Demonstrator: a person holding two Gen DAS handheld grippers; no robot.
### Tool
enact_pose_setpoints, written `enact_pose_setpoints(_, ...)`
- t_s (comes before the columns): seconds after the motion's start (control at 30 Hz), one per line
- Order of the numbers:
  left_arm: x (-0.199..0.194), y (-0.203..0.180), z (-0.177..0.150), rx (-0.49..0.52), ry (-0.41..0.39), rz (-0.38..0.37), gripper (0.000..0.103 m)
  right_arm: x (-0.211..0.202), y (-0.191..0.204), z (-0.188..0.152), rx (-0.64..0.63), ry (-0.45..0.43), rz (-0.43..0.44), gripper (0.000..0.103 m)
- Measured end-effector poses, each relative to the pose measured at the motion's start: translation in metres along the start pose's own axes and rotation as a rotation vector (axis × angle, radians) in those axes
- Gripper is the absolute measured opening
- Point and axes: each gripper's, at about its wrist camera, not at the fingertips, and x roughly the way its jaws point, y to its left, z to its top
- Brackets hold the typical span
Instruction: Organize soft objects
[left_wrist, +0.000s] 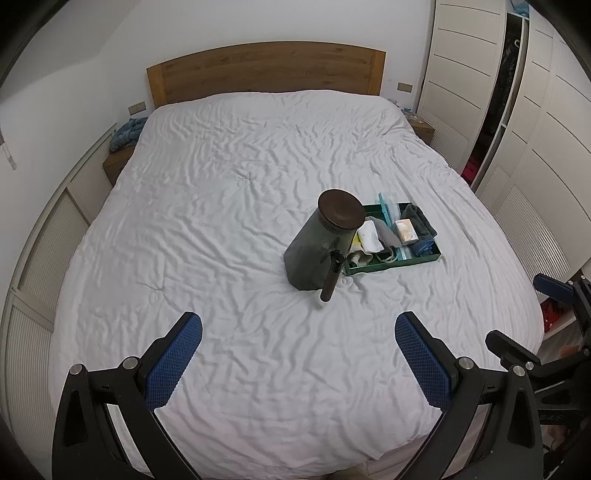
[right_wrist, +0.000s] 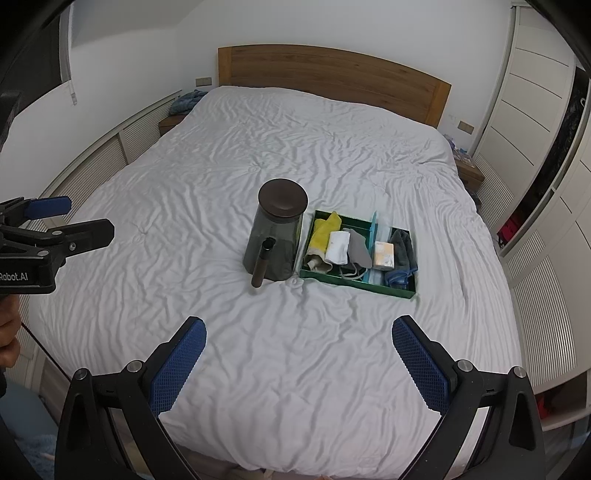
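A green tray (right_wrist: 354, 286) (left_wrist: 436, 254) lies on the white bed, split by a light blue divider (right_wrist: 371, 240). Its left part holds a yellow cloth (right_wrist: 323, 230), a white cloth (right_wrist: 338, 246) and a grey cloth (right_wrist: 360, 246). The right part holds a small pale packet (right_wrist: 384, 254), a dark grey cloth (right_wrist: 404, 245) and a blue cloth (right_wrist: 399, 275). A dark jar with a brown lid (right_wrist: 277, 230) (left_wrist: 321, 240) stands left of the tray, a dark tube (right_wrist: 262, 262) leaning on it. My left gripper (left_wrist: 297, 365) and right gripper (right_wrist: 299, 363) hover open over the bed's near end, both empty.
The bed (right_wrist: 295, 147) has a wooden headboard (right_wrist: 332, 77). A blue knit bundle (left_wrist: 125, 134) lies on the left nightstand. White wardrobe doors (left_wrist: 535, 129) line the right side. A slatted panel (left_wrist: 44, 258) runs along the left wall.
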Motion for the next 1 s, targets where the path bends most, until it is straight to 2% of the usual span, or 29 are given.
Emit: enact_pose_setpoints(1.0, -0.0052, -0.0041, -0.0041, 0.006, 0.004, -0.006, 0.102, 0.0018, 0.0071, -0.0026, -0.013, 0.001, 0.005, 0.103)
